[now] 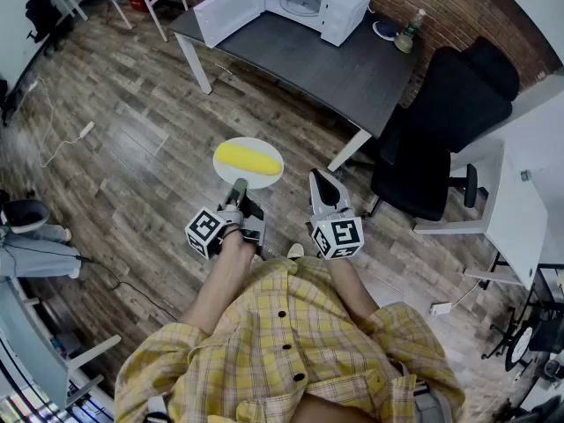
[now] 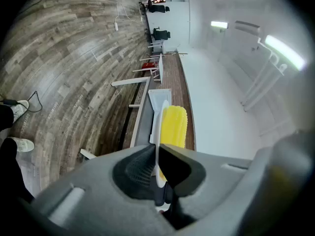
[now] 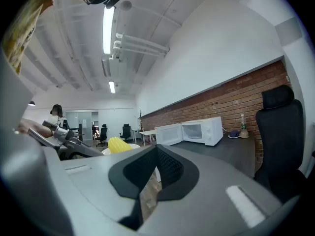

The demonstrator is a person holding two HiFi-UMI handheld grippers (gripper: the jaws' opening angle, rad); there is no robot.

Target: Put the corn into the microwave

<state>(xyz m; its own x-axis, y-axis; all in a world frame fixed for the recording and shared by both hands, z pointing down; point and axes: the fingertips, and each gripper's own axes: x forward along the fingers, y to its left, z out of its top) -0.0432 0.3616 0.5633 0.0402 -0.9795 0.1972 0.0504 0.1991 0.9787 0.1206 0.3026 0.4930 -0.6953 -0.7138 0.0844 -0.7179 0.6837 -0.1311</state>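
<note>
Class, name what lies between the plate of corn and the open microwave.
Head view: between plate and microwave lie only wooden floor and the bare dark tabletop.

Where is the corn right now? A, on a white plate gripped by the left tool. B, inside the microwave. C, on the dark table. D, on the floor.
A: the corn lies on the white plate, whose rim the left tool pinches, away from the open microwave.

A black chair (image 1: 441,139) stands just beside the dark surface (image 1: 352,69), and a bottle (image 1: 408,32) stands on this surface near the brick wall (image 1: 458,7). A white power strip (image 1: 85,130) with its cable lies on the wooden floor (image 1: 132,148).
</note>
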